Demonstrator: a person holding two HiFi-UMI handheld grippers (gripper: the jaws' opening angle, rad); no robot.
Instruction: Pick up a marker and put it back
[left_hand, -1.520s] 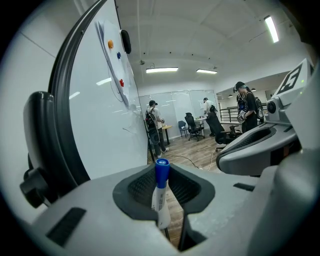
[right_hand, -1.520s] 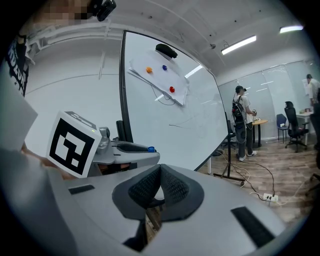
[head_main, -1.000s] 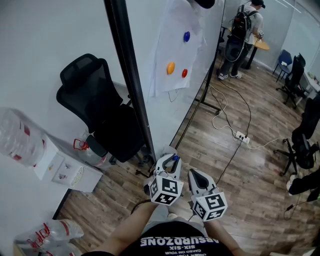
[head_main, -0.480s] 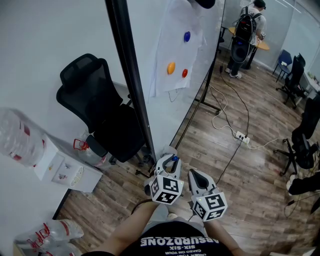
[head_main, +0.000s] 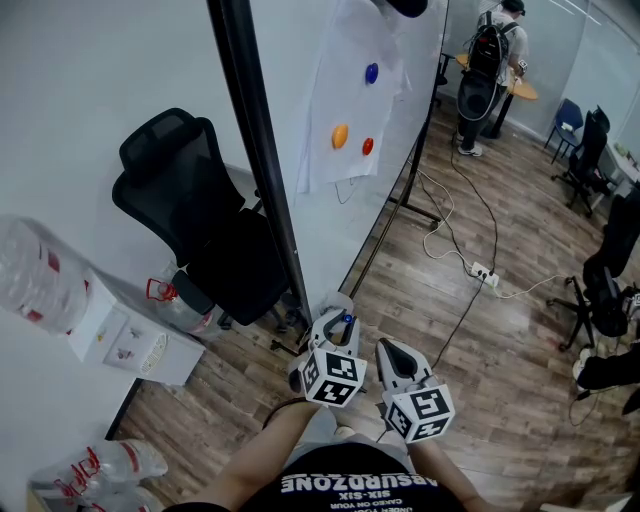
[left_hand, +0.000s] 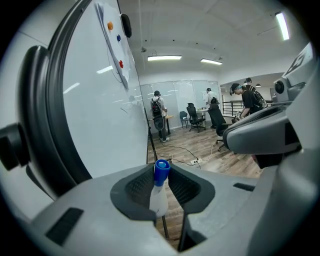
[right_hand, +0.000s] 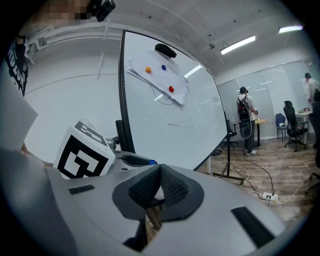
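Note:
A white marker with a blue cap (left_hand: 160, 187) stands upright between the pads of my left gripper (left_hand: 161, 176), which is shut on it. In the head view the left gripper (head_main: 337, 333) is low in the middle, with the blue cap (head_main: 349, 321) poking out at its tip, close to the lower edge of the whiteboard (head_main: 380, 210). My right gripper (head_main: 393, 353) hangs just to its right. Its pads (right_hand: 170, 187) meet with nothing between them. From the right gripper view the left gripper (right_hand: 134, 160) lies beside it, the blue cap (right_hand: 152, 162) showing.
A paper sheet with coloured magnets (head_main: 345, 100) and a black eraser (head_main: 405, 6) hang on the whiteboard. A black office chair (head_main: 195, 215) stands left of the board's frame. A cable and power strip (head_main: 482, 272) lie on the wood floor. A person with a backpack (head_main: 487, 60) stands far back.
Both grippers stay where they were. Only the person with the backpack at the far end has shifted a little.

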